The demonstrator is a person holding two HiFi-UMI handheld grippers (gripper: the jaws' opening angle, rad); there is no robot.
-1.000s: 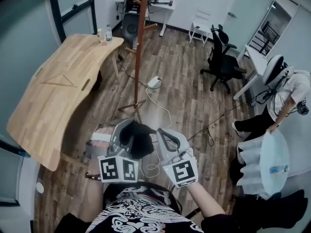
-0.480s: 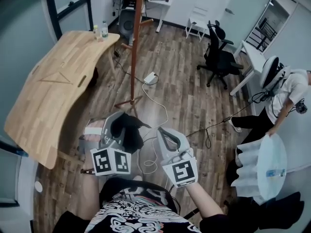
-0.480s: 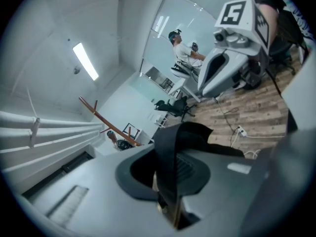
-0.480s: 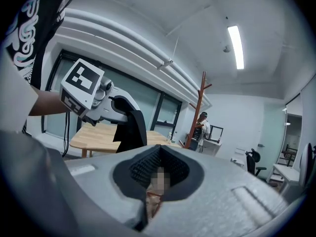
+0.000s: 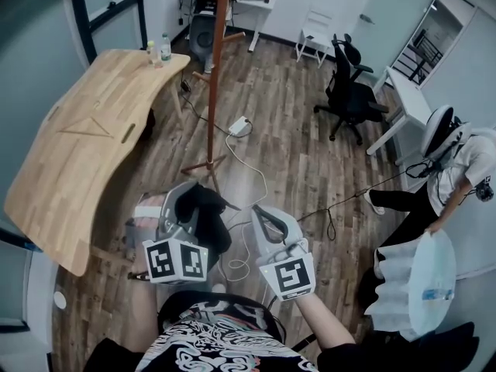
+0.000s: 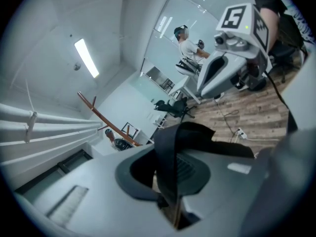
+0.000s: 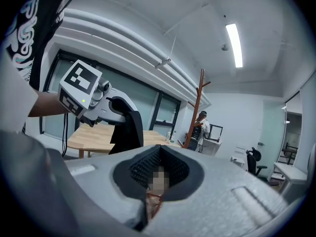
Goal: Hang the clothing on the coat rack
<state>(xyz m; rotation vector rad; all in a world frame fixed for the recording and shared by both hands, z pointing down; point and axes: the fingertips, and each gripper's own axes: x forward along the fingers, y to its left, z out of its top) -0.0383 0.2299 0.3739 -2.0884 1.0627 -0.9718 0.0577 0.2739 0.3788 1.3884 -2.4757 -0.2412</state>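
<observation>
Holding the black clothing (image 5: 211,222) pinched tight in our left gripper (image 5: 188,208), we're facing the coat rack (image 5: 214,68). It's standing upright on the far side, well apart and pretty much straight ahead of those jaws. Our right gripper (image 5: 262,219) is sitting clenched on nothing, slightly farther from the pole, so we're guessing the left one is doing the hanging.

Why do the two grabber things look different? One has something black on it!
The left gripper is pinching a black garment that hangs from its jaws, while the right gripper holds nothing. The cloth props the left gripper's jaws slightly apart, but the right gripper's jaws sit closed together. Both are grey, and both point toward the wooden coat rack.
</observation>
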